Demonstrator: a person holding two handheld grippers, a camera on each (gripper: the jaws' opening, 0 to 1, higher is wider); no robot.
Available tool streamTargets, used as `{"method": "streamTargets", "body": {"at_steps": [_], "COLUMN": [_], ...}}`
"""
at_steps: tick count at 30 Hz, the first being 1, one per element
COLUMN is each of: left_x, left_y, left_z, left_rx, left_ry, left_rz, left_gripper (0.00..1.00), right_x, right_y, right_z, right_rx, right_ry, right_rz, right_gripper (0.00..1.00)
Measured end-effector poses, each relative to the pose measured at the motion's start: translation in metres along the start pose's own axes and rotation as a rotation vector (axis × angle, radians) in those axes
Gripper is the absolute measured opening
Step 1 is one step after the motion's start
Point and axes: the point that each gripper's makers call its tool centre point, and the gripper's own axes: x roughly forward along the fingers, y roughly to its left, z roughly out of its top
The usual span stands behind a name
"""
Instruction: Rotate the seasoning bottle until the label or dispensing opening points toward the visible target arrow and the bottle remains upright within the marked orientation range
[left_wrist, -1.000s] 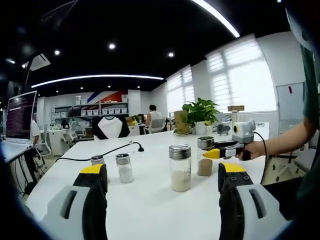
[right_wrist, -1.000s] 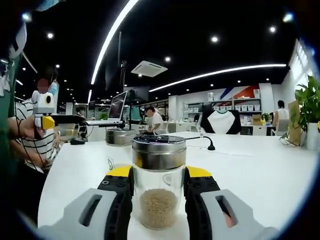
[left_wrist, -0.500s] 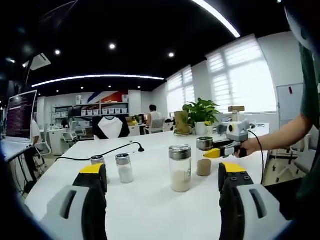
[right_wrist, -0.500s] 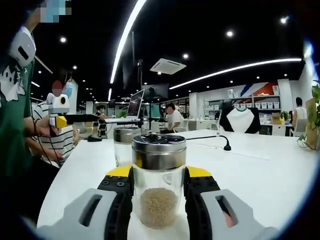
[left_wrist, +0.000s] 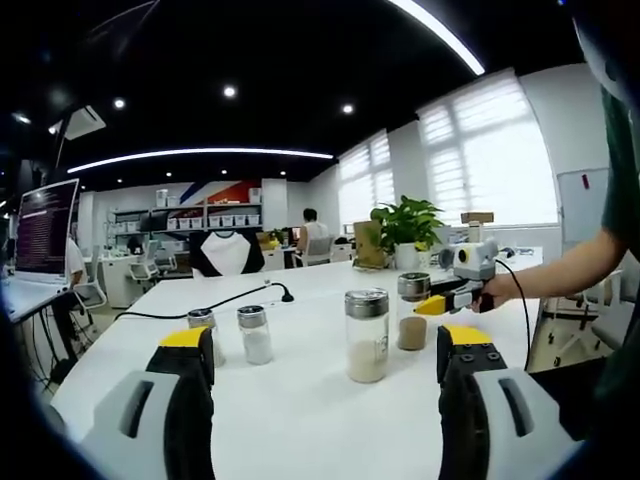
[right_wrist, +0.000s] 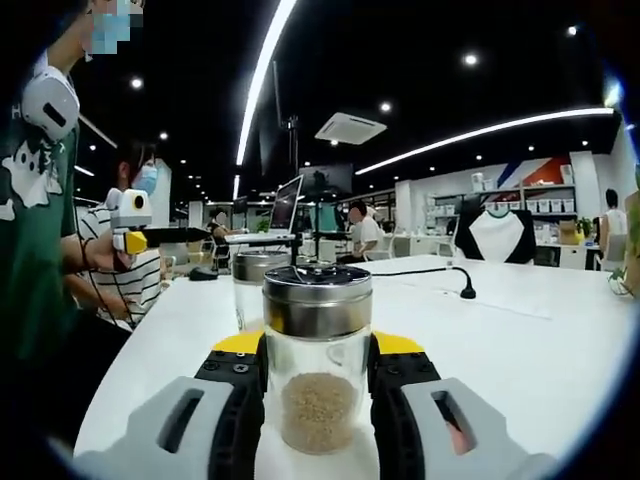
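A glass seasoning bottle (right_wrist: 317, 385) with a steel lid and brown granules stands upright on the white table (right_wrist: 520, 360). My right gripper (right_wrist: 317, 352) is shut on its sides. In the left gripper view the same bottle (left_wrist: 412, 318) stands at the right, with the right gripper (left_wrist: 428, 305) coming in from a person's hand. My left gripper (left_wrist: 325, 345) is open, nothing between its yellow-tipped fingers. A taller bottle of white powder (left_wrist: 367, 335) stands just ahead of it. In the right gripper view that second bottle (right_wrist: 256, 290) is behind the held one, and the left gripper (right_wrist: 128, 240) is at the far left.
Two small shakers (left_wrist: 256, 333) (left_wrist: 204, 328) stand at the left of the table. A black cable (left_wrist: 235, 298) runs across the far side. A potted plant (left_wrist: 405, 228) sits at the table's far end and a laptop (left_wrist: 45, 230) at the left. People sit nearby.
The right gripper view's background has slid to the right: that gripper has turned while staying shut on the brown bottle. The left gripper has barely shifted.
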Motion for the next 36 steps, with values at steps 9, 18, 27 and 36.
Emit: {"method": "streamTargets", "body": {"at_steps": [9, 18, 27, 36], "left_x": [0.0, 0.002, 0.001, 0.002], "left_y": [0.002, 0.001, 0.003, -0.002], "left_z": [0.001, 0.0, -0.002, -0.005], "left_rx": [-0.015, -0.02, -0.023, -0.03], "left_ry": [-0.009, -0.012, -0.016, -0.009], "left_rz": [0.009, 0.009, 0.016, 0.01], "left_gripper": [0.97, 0.97, 0.97, 0.97], "right_x": [-0.01, -0.026, -0.024, -0.016], "right_y": [-0.003, -0.007, -0.005, -0.009], "right_z": [-0.003, -0.003, 0.006, 0.016], "right_rx": [0.036, 0.045, -0.003, -0.019], "right_ry": [0.004, -0.01, -0.004, -0.067], "right_rz": [-0.107, -0.314, -0.533, -0.762], "right_gripper": [0.52, 0.57, 0.55, 0.54]}}
